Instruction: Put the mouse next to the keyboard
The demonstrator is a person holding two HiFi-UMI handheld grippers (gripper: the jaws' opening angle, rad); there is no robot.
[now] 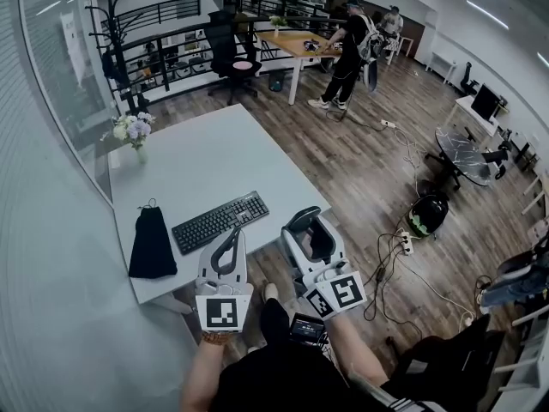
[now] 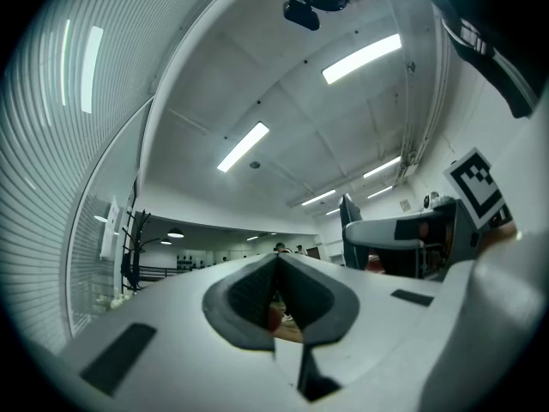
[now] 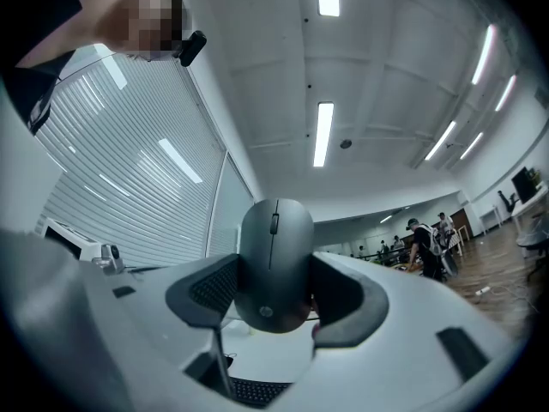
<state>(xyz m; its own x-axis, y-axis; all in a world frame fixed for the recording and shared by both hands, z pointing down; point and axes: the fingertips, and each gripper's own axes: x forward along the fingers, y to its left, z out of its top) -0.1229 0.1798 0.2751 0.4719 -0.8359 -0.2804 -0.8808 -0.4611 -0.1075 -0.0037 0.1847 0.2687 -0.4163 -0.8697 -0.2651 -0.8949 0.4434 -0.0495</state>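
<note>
A dark grey mouse (image 3: 274,260) is clamped between the pads of my right gripper (image 3: 276,292), button side facing the camera. In the head view, the right gripper (image 1: 306,225) holds the mouse (image 1: 320,241) at the table's near right corner, just right of the black keyboard (image 1: 220,221). A strip of the keyboard (image 3: 256,392) shows below the jaws in the right gripper view. My left gripper (image 1: 232,234) hangs over the table's front edge below the keyboard, jaws shut on nothing. In the left gripper view, the left gripper (image 2: 276,263) tilts up toward the ceiling.
The white table (image 1: 206,166) carries a black pouch (image 1: 152,244) left of the keyboard and a vase of flowers (image 1: 133,132) at the far left. Cables and a power strip (image 1: 403,243) lie on the wooden floor to the right. People stand far back.
</note>
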